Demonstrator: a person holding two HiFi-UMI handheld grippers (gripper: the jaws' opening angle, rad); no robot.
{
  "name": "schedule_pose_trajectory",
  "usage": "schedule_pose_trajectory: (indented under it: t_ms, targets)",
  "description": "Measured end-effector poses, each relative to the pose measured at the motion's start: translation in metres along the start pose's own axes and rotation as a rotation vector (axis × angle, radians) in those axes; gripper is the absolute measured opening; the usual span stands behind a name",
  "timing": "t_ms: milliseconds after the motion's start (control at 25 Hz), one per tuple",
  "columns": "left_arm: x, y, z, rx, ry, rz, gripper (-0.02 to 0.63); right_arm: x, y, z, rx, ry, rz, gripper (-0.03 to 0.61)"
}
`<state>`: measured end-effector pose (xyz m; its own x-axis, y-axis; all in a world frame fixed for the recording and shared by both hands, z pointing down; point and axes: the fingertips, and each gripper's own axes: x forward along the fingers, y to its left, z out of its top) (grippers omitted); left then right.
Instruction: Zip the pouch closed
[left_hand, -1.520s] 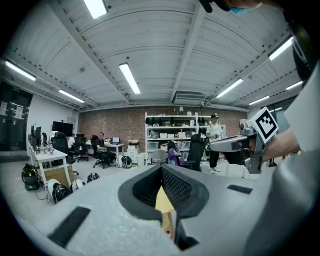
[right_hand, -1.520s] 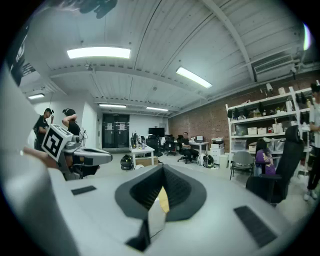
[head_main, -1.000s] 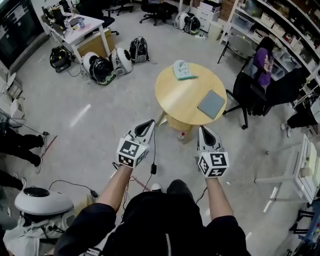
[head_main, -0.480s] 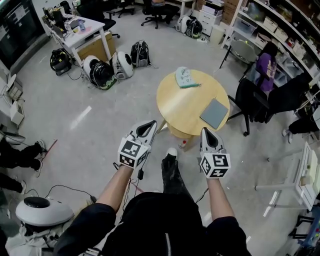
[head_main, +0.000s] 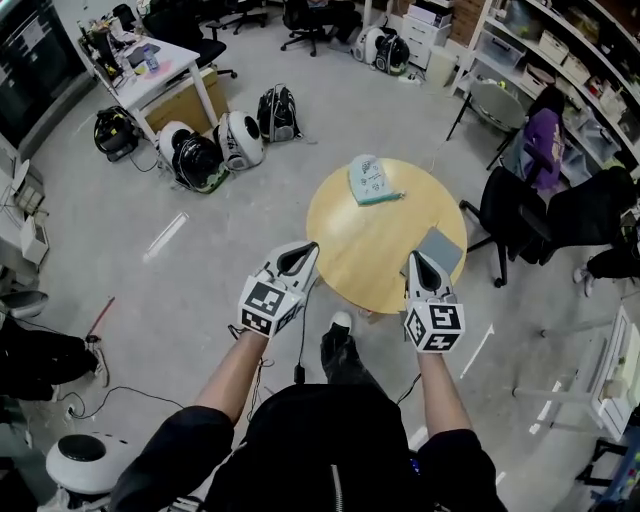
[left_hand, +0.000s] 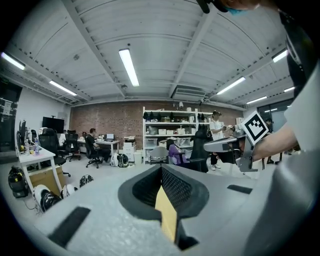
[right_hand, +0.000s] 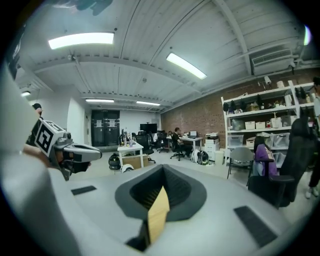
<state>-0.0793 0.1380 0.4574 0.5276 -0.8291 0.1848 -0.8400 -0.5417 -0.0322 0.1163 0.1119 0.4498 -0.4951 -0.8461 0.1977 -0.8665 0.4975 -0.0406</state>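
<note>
The pale green pouch (head_main: 368, 180) lies on the far side of a round wooden table (head_main: 350, 225), and a flat grey pad (head_main: 445, 245) rests at the table's right edge. My left gripper (head_main: 304, 250) is shut and empty, over the table's near left rim. My right gripper (head_main: 413, 260) is also shut and empty, just in front of the grey pad. Both are well short of the pouch. The left gripper view shows shut jaws (left_hand: 161, 170) and the right gripper (left_hand: 235, 145) beside them. The right gripper view shows shut jaws (right_hand: 162, 172) and the left gripper (right_hand: 75, 150). Neither gripper view shows the pouch.
Backpacks and helmets (head_main: 215, 140) lie on the floor to the far left, near a white desk (head_main: 150, 65). A black office chair (head_main: 515, 215) stands right of the table, with a seated person in purple (head_main: 545, 125) by the shelves. A cable (head_main: 300, 340) hangs near my legs.
I have walked toward the table. It now sits nearer in the head view, and both shut grippers have come from over the floor to over its near edge.
</note>
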Motion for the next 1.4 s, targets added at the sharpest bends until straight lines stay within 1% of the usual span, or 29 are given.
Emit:
schedule_pose_trajectory:
  t_ms: [200,440,680,960,1120,1240,1400]
  targets:
    - [0.069,0.039,0.014,-0.015,-0.001,-0.011,0.006,0.067,-0.039,0.011,-0.008,0.021,0.006,0.003]
    - [0.149,0.08,0.026,-0.019,-0.009,-0.045,0.006,0.136,-0.081,0.028,-0.012,0.032,-0.005,0.003]
    - [0.212,0.105,0.04,-0.019,-0.019,-0.082,0.006,0.188,-0.111,0.037,-0.004,0.045,-0.007,0.003]
    - [0.246,0.141,0.05,-0.027,-0.024,-0.115,0.006,0.229,-0.117,0.05,0.004,0.044,-0.024,0.003]
    - [0.266,0.157,0.055,-0.016,-0.021,-0.148,0.006,0.247,-0.125,0.055,0.004,0.037,-0.05,0.003]
    - [0.277,0.164,0.056,-0.01,-0.024,-0.171,0.006,0.255,-0.13,0.055,0.01,0.037,-0.072,0.003]
    - [0.285,0.159,0.048,-0.018,-0.007,-0.207,0.006,0.252,-0.135,0.046,0.016,0.062,-0.099,0.003]
